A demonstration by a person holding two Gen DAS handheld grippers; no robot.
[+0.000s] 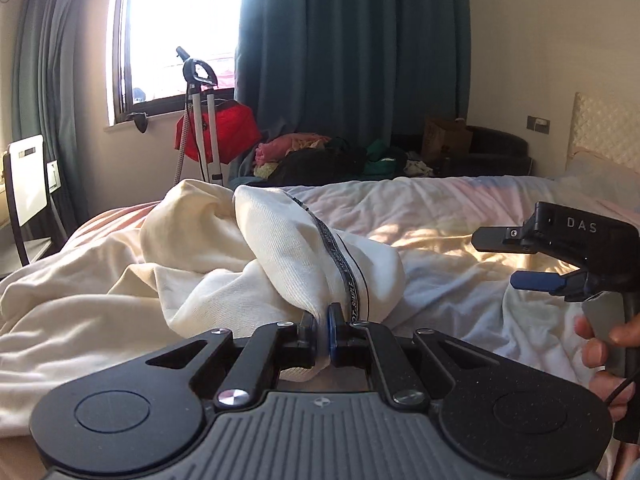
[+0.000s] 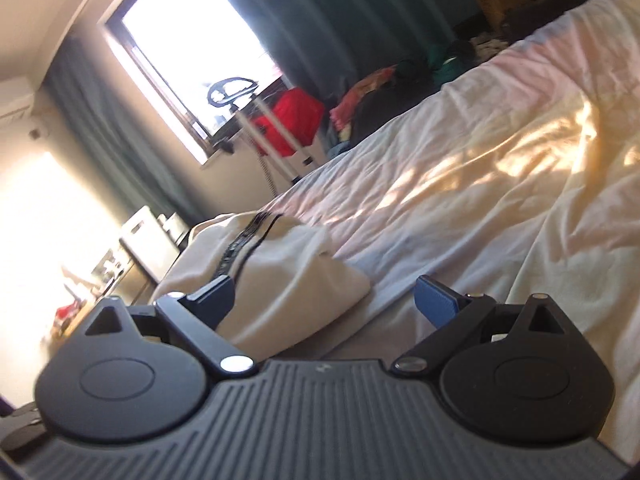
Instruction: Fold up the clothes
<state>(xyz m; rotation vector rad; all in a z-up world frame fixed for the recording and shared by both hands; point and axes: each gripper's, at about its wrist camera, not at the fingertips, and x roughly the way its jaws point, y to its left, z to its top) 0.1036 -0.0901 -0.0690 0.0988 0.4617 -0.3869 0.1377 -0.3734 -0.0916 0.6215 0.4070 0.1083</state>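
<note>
The left gripper [image 1: 321, 330] has its jaws pinching a cream garment [image 1: 280, 256] with a black printed stripe, probably trousers, bunched on the bed [image 1: 460, 216]. The right gripper [image 2: 324, 300], jaws spread wide, hovers just beside it, held by a hand [image 1: 604, 344].

Cream garment [image 1: 280, 256], ribbed weave, with a black lettered band [image 1: 340, 264] and a thin black line beside it; sheet [image 1: 460, 216] pale white, washed pink and blue, sunlight turning it yellow; left gripper [image 1: 322, 332] black, one pad black, one pad blue; right gripper [image 1: 504, 258] black too, blue pad below, white letters "DAS" on its body; curtains [image 1: 352, 60] deep teal; a red bag [image 1: 228, 132] under the window; pink, green and black clothes [image 1: 320, 156] heaped behind; headboard [image 1: 608, 128] cream, diamond-quilted.
</note>
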